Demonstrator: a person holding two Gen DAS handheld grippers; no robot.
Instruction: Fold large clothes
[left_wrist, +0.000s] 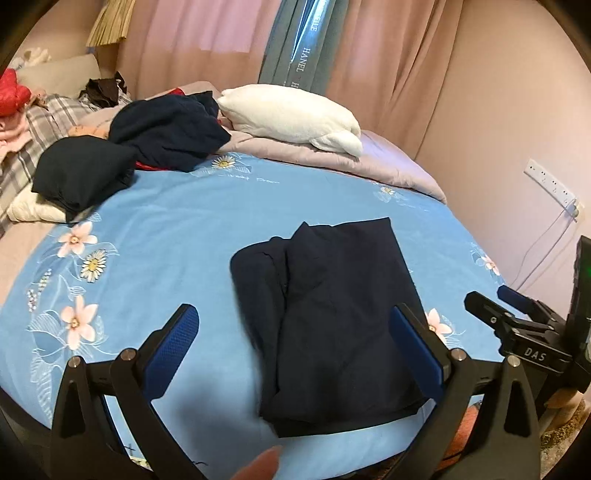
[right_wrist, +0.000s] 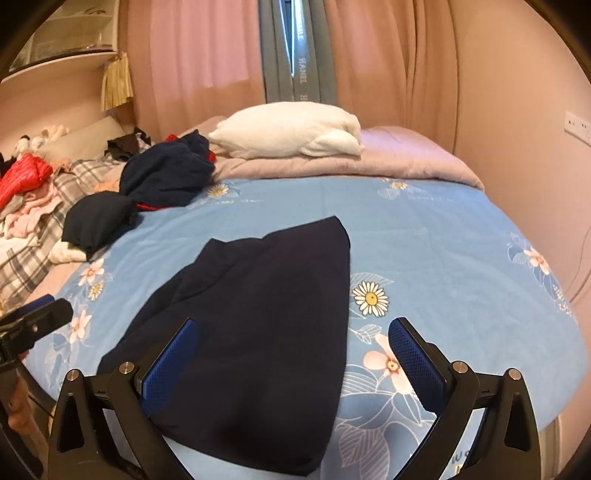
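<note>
A dark navy garment (left_wrist: 332, 325) lies folded into a rough rectangle on the blue flowered bed sheet (left_wrist: 184, 229). It also shows in the right wrist view (right_wrist: 258, 332). My left gripper (left_wrist: 291, 314) is open and empty, hovering over the garment's near left part. My right gripper (right_wrist: 291, 325) is open and empty above the garment's near right edge. The right gripper also shows at the right edge of the left wrist view (left_wrist: 517, 317). The left gripper shows at the left edge of the right wrist view (right_wrist: 33, 321).
A pile of dark clothes (left_wrist: 147, 147) lies at the far left of the bed. A white pillow (left_wrist: 291, 114) rests on a lilac quilt (left_wrist: 369, 162) at the back. Pink curtains (left_wrist: 388, 55) hang behind. A wall socket strip (left_wrist: 550, 184) with a cable is at the right.
</note>
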